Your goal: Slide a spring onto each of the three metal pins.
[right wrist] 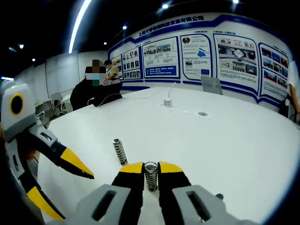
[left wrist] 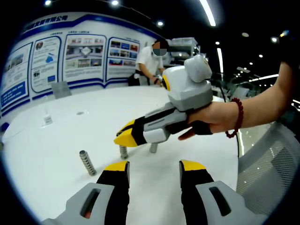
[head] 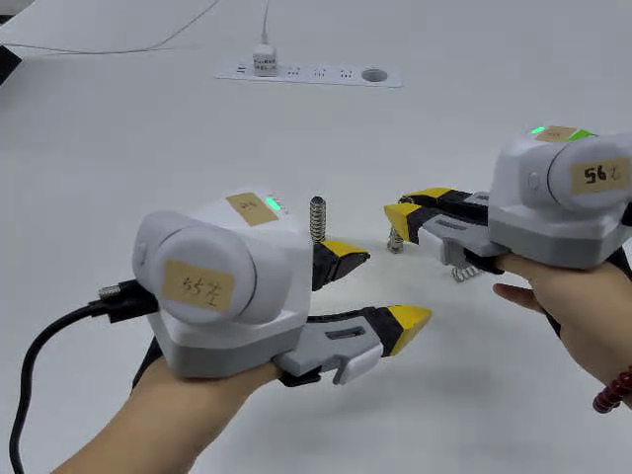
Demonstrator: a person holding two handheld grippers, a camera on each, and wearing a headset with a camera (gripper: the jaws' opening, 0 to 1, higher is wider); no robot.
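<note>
lower centre, the right gripper clamps an upright spring (another spring stands upper left). the left gripper has its jaws apart, empty. a tilted squeeze could flick the spring off.

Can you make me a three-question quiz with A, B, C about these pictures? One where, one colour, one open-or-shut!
1. Where is the power strip?
A. at the far side of the table
B. between the tongs
C. on a chair
2. What colour are the tips of the left tongs?
A. red
B. yellow
C. blue
3. The right tongs are:
A. wide open
B. shut on a spring
C. holding a pen
Answers: A, it lies beyond both tongs; B, the tips show yellow; B, their own view shows the spring pinched.
</note>
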